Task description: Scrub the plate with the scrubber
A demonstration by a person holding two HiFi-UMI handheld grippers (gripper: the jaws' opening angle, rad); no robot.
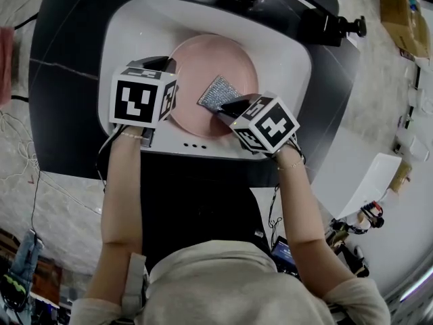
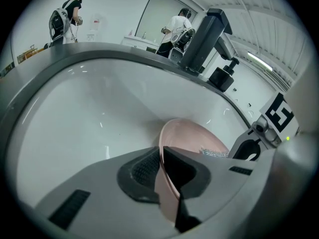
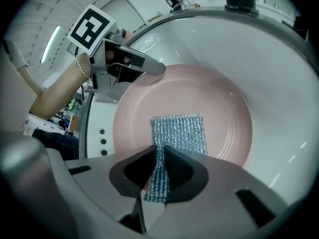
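Note:
A pink plate (image 1: 203, 63) lies in the white sink (image 1: 135, 32). My left gripper (image 1: 164, 80) is shut on the plate's left rim, and in the left gripper view the pink rim (image 2: 167, 183) runs between the jaws of the left gripper (image 2: 160, 171). A silvery mesh scrubber (image 1: 218, 92) lies flat on the plate, with my right gripper (image 1: 226, 108) shut on its near end. In the right gripper view the scrubber (image 3: 182, 131) spreads over the plate (image 3: 209, 93) ahead of the right gripper (image 3: 160, 176), and the left gripper (image 3: 137, 63) holds the far rim.
A black faucet (image 1: 325, 22) stands at the sink's back right on the dark counter (image 1: 67, 59). Three small holes (image 1: 195, 145) mark the sink's front edge. People stand in the background of the left gripper view (image 2: 67, 16).

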